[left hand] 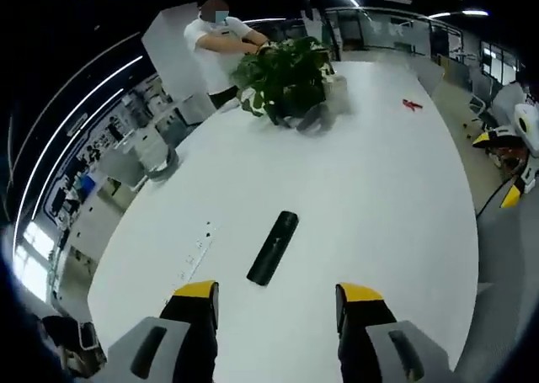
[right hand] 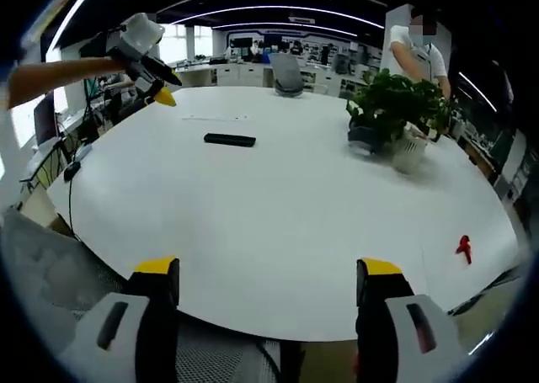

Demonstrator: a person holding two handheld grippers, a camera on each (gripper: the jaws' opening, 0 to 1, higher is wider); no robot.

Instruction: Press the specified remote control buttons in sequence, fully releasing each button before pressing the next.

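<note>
A black remote control (left hand: 274, 247) lies flat on the white table (left hand: 370, 181), a short way ahead of my left gripper (left hand: 278, 303), which stands open with nothing between its yellow-tipped jaws. A white remote (left hand: 195, 253) lies just left of the black one. In the right gripper view the black remote (right hand: 229, 140) sits far across the table, with the white remote (right hand: 217, 118) a thin strip beyond it. My right gripper (right hand: 268, 292) is open over the table's near edge. The left gripper (right hand: 150, 61) appears at upper left, held by an arm.
A potted green plant (left hand: 286, 76) stands toward the far end of the table, in a white pot (right hand: 409, 154). A small red object (left hand: 412, 105) lies near the right edge. A person in white (left hand: 221, 46) stands behind the plant. Chairs and office desks surround the table.
</note>
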